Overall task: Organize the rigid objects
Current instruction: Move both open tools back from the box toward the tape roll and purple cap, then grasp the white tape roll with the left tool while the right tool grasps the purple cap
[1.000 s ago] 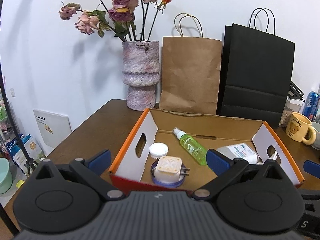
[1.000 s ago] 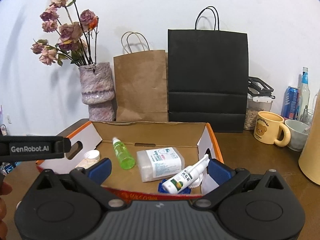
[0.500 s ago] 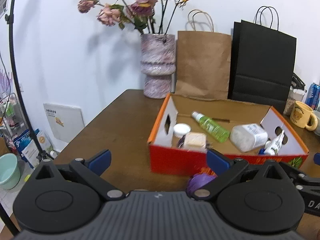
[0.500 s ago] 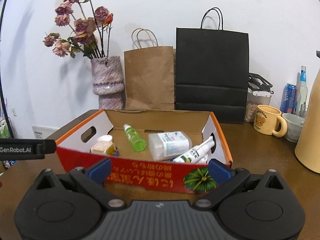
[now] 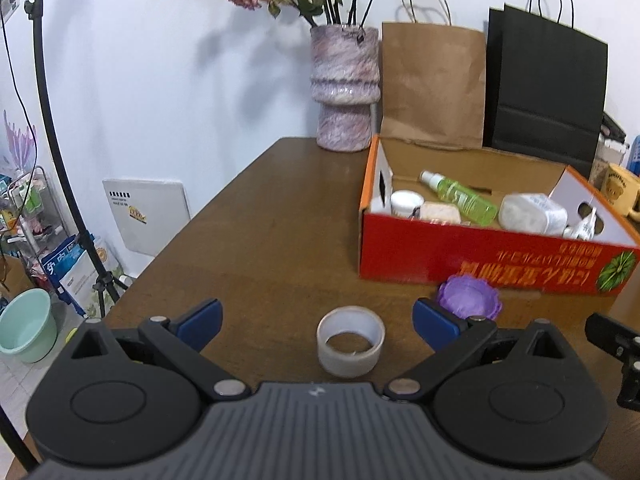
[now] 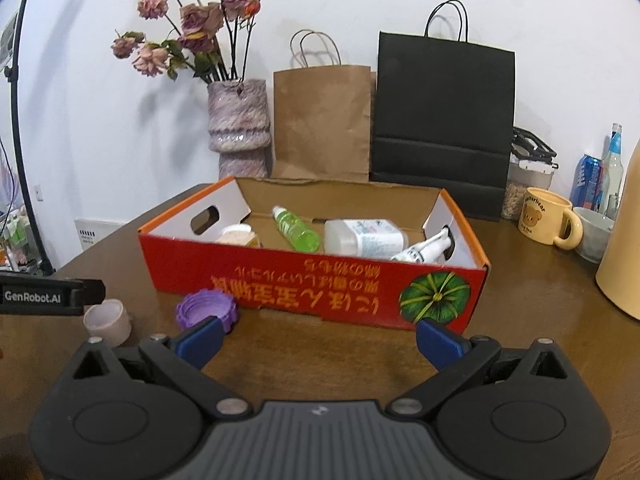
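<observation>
A lived-in home room: a brown wooden table [image 5: 280,216] against a white wall carries a mottled purple ceramic vase of dried roses [image 6: 238,126], brown [image 6: 322,120] and black paper shopping bags [image 6: 444,120], and a yellow bear mug [image 6: 546,220] far right.

Red box [image 6: 280,280] with orange lettering and a green pumpkin picture, purple lid [image 6: 206,310], pale tape roll [image 5: 351,340], lime green spray bottle [image 6: 298,234], yellow bear mug [image 6: 546,220], mottled pink-purple vase [image 6: 238,128], dark brown table [image 5: 280,220].
</observation>
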Tool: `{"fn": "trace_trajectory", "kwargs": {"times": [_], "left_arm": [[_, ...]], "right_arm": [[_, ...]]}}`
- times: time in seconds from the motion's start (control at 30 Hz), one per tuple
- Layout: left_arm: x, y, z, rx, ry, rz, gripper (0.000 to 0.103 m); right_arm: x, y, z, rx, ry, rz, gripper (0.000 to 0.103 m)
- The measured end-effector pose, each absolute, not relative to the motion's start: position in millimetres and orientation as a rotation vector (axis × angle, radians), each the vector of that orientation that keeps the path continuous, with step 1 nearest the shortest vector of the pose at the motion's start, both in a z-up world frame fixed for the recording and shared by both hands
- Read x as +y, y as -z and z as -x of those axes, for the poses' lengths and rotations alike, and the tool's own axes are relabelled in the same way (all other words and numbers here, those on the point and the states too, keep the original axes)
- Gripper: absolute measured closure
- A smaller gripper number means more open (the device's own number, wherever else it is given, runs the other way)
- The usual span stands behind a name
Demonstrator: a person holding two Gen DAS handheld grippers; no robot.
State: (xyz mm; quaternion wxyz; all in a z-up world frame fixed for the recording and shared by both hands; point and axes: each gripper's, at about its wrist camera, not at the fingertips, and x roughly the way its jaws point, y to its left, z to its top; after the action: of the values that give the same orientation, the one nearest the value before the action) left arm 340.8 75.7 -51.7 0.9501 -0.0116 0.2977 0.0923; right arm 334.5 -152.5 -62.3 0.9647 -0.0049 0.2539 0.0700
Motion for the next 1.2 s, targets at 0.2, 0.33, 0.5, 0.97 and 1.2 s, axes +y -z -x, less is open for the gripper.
{"fn": "trace_trajectory", "kwargs": {"times": [0.2, 0.33, 0.5, 0.97, 1.2], "left_arm": [[79.9, 69.3, -344.2, 0.657, -0.172, 0.019, 0.000], [78.4, 76.3, -348.2, 0.672, -0.159, 0.012, 0.000], [74.4, 83.9, -354.2, 0.682, -0.149, -0.002, 0.000], [72.7, 88.7, -360.6, 0.694, -0.100, 0.015, 0.044], [73.8, 87.4, -358.9, 0.686, -0.081, 0.031, 0.059]], "right_arm": [[-145.8, 71.4, -334.6, 0.535, -0.139, 0.011, 0.000], [-144.8, 75.7, -335.7, 0.541, -0.135, 0.006, 0.000], [-145.3, 80.5, -337.6, 0.548, -0.131, -0.007, 0.000], [-142.3, 84.7, -342.0, 0.560, -0.131, -0.009, 0.000], [-138.3, 86.1, -343.7, 0.563, -0.138, -0.003, 0.000]]}}
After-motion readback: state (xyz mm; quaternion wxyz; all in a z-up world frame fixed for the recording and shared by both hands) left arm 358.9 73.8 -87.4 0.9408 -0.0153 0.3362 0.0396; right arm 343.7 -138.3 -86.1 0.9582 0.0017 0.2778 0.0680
